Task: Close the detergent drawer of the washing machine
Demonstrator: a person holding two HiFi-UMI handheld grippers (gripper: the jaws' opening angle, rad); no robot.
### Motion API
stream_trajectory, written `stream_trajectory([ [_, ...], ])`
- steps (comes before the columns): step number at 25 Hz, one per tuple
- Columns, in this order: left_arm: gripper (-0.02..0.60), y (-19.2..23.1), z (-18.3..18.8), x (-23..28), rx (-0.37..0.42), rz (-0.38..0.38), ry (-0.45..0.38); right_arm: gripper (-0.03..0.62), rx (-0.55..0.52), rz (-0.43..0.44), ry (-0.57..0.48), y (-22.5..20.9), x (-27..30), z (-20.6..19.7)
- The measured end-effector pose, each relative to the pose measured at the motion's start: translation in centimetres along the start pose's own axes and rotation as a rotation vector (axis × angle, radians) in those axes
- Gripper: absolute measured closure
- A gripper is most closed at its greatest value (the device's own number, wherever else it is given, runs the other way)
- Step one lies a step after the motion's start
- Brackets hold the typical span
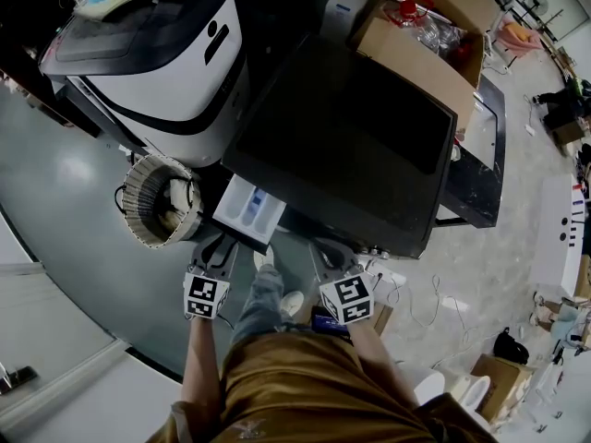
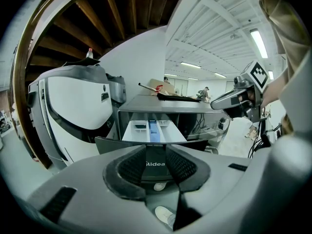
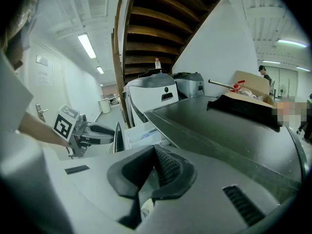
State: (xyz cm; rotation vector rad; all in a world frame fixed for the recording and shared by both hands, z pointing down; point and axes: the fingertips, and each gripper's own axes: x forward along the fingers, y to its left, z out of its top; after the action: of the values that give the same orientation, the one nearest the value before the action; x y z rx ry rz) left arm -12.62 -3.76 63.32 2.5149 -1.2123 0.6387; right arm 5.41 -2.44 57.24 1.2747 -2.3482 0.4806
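The washing machine [image 1: 351, 137] has a dark top, and its white detergent drawer [image 1: 247, 209] stands pulled out at the front left. My left gripper [image 1: 220, 247] sits just in front of the drawer, jaws open. In the left gripper view the drawer [image 2: 153, 129] lies straight ahead, and its dark front panel with the brand name shows between the pads of my left gripper [image 2: 156, 150]; I see no pad pressing on it. My right gripper [image 1: 331, 249] hovers at the machine's front edge, to the right of the drawer. Its jaws [image 3: 155, 149] meet at the tips with nothing in them.
A white-and-black appliance [image 1: 157, 53] stands left of the machine, with a woven basket [image 1: 162, 199] on the floor beside the drawer. An open cardboard box [image 1: 425, 35] sits behind the machine. Cables and a power strip [image 1: 392, 275] lie on the floor at the right. My shoe [image 1: 292, 303] is below the drawer.
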Motion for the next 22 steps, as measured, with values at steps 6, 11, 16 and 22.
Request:
stream_trajectory([
  [6, 0.451, 0.13, -0.03, 0.04, -0.002, -0.006, -0.003, 0.582, -0.003, 0.001, -0.004, 0.01, 0.23, 0.35],
  [11, 0.451, 0.13, -0.02, 0.12, -0.003, -0.006, -0.004, 0.582, -0.002, -0.004, -0.004, -0.21, 0.33, 0.47],
  [16, 0.451, 0.14, 0.13, 0.13, -0.009, -0.006, 0.003, 0.582, -0.002, 0.0, -0.004, -0.22, 0.4, 0.56],
  [22, 0.449, 0.11, 0.27, 0.37, -0.025, -0.009, 0.001, 0.582, 0.005, -0.002, -0.007, -0.43, 0.37, 0.55],
])
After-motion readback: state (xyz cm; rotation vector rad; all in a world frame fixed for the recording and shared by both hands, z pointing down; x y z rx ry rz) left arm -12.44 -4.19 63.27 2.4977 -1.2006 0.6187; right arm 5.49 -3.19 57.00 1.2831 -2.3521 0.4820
